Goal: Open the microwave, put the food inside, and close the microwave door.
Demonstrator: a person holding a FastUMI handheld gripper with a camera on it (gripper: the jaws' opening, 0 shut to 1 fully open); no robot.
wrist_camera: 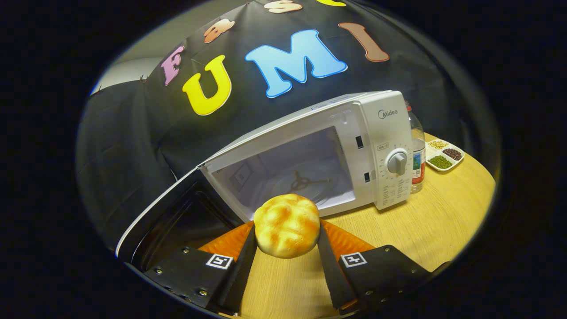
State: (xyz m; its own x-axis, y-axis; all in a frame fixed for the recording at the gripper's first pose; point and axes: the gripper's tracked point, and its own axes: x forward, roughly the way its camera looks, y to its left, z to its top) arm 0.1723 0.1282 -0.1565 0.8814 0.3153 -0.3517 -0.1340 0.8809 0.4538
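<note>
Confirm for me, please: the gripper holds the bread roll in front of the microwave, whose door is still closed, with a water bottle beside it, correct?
Not quite: the door is swung open, and the gripper view shows the empty cavity of the microwave. The rest holds: the gripper is shut on the bread roll just before the opening, and the water bottle stands beside the microwave.

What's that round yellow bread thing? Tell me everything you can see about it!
The round golden-yellow bread bun has a puffy, crackled top with browner patches, and looks soft and glossy. The gripper has its jaws shut on it, one pressing each side, holding it above the light wooden table. It sits just in front of the white microwave, whose dark-framed door hangs open, not yet inside.
</note>
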